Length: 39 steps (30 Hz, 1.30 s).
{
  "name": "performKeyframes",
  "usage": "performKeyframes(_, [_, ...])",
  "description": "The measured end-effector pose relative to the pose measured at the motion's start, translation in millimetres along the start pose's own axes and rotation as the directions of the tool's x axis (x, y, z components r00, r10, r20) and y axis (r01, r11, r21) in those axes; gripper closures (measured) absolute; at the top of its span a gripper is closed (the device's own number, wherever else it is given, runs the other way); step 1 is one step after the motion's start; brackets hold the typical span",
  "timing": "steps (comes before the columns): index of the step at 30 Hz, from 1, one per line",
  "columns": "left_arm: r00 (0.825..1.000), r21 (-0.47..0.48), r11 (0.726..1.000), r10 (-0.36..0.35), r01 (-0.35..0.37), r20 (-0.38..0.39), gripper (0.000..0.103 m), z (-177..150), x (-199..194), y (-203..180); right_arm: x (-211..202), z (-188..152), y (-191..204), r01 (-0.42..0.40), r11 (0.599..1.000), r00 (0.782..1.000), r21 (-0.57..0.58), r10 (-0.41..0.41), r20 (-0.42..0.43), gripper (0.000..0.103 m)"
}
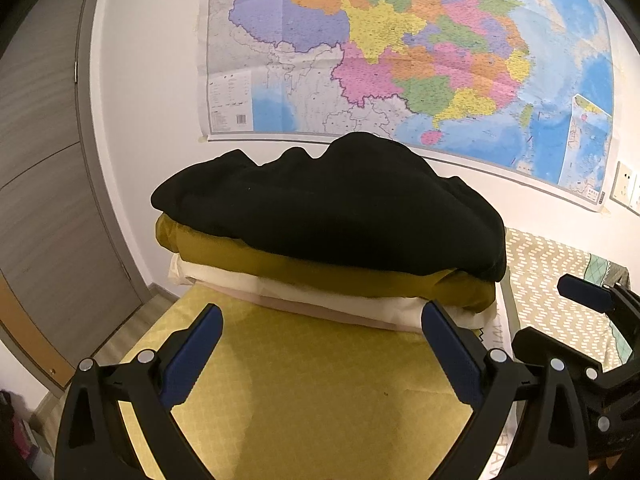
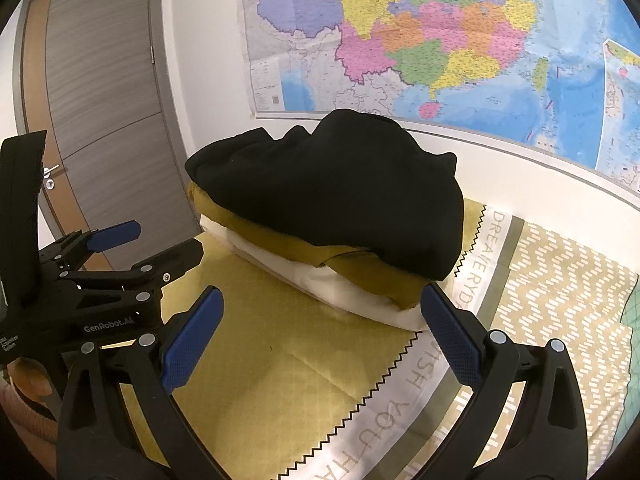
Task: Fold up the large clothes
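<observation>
A: Where are the clothes?

B: Stacked on the bed [image 2: 304, 380], on its yellow patterned cover, close to the wall under the map [image 1: 400, 48]. The black garment [image 1: 332, 208] lies on top, bunched and domed. Under it is a mustard-yellow garment [image 1: 224, 246], then a white garment [image 1: 280, 284], and a thin pinkish layer at the bottom (too little of it shows to say more).

A: And the left claw [image 1: 322, 352]?

B: Released. Its blue-padded fingers stand wide apart above the yellow cover, just short of the pile's near edge, with nothing between them.

A: The right claw [image 2: 322, 344]?

B: Also spread wide and empty. Its right fingertip sits just beside the pile's near right corner, by the white garment; whether it touches, I cannot tell.

A: How do the two stand to each other?

B: Side by side. From the right wrist view the left one shows at the left edge, in front of the grey door [image 2: 108, 92].
</observation>
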<state>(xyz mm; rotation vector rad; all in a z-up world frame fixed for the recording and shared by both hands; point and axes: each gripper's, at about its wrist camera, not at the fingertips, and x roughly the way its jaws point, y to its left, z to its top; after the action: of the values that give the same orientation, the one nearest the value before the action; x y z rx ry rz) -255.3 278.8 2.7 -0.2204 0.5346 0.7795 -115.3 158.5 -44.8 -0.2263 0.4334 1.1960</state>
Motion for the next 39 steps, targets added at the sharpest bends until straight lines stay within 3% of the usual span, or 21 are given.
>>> performKeyframes(39, [1.0,0.021,1.0,0.004,-0.004,-0.011,0.007,-7.4,-3.1,-2.1,-3.5,-7.2,7.9,-0.001,1.0,1.0,0.02,0.002,-0.003,0.006])
